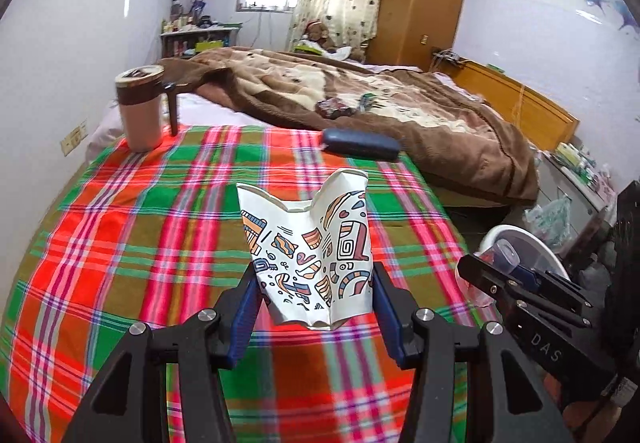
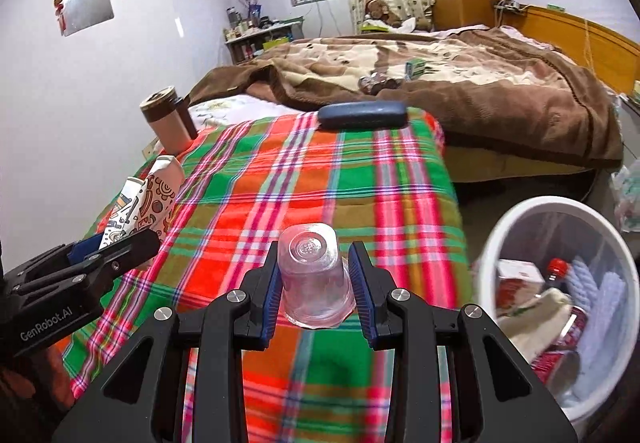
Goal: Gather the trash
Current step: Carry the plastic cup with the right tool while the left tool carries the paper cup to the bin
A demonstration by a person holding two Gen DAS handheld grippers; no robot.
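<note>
Grippers marked "DAS" and "GenRobot.AI" hang over a plaid cloth [image 2: 320, 179]. Left gripper [image 1: 316, 293] clamps a crushed paper cup [image 1: 312, 255]. Right gripper [image 2: 314, 275] clamps a clear cup [image 2: 314, 275] beside the bin [image 2: 520, 219].

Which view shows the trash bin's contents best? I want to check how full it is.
The right wrist view: the white bin opens toward the camera, with a bottle and wrappers inside. The left wrist view shows only its rim behind the right claw.

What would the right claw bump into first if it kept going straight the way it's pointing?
Probably the plaid cloth on the table. The right claw, shut on the clear plastic cup, points down over it. Nothing else lies between; the dark case sits farther back. Depth is hard to judge.
</note>
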